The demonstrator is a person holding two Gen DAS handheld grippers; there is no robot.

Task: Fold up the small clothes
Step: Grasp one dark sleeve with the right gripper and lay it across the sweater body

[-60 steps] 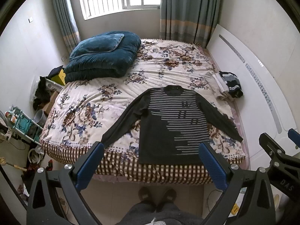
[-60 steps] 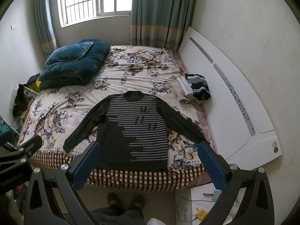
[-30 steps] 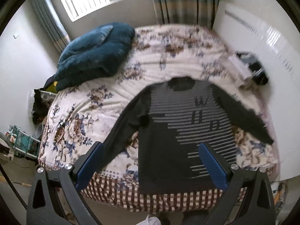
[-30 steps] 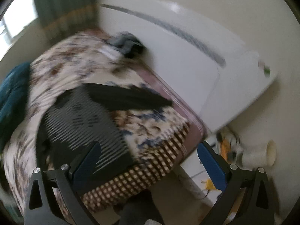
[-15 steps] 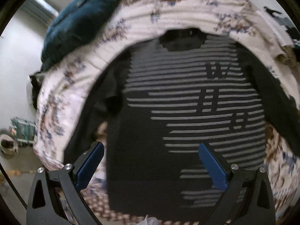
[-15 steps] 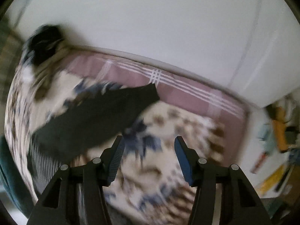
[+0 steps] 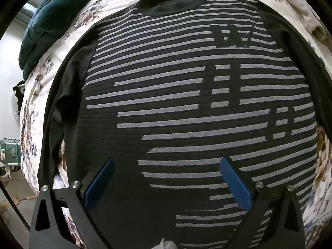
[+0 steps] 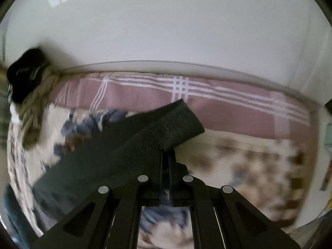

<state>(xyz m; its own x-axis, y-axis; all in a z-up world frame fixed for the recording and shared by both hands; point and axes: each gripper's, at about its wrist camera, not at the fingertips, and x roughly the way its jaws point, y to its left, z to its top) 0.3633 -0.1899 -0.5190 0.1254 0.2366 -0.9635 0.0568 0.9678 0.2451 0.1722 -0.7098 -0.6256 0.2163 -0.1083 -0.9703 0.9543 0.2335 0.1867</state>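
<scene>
A dark sweater with grey stripes point(image 7: 186, 108) lies spread flat on the floral bedspread point(image 7: 35, 95), collar at the far side. My left gripper point(image 7: 166, 164) is open and hovers just above the sweater's lower body, blue pads apart. In the right wrist view my right gripper point(image 8: 166, 155) is shut on the ribbed cuff of the sweater's right sleeve point(image 8: 166, 128), which runs off to the lower left over the bedspread.
A dark blue folded quilt point(image 7: 47, 20) lies at the bed's far left. A white headboard panel point(image 8: 166, 31) rises behind a pink checked sheet point(image 8: 228, 108). A dark bundle of clothes point(image 8: 25, 72) sits by the headboard at left.
Both grippers dropped from a standing view down to the bed. The left one closed in over the sweater's body. The right one swung to the right sleeve and shut on its cuff.
</scene>
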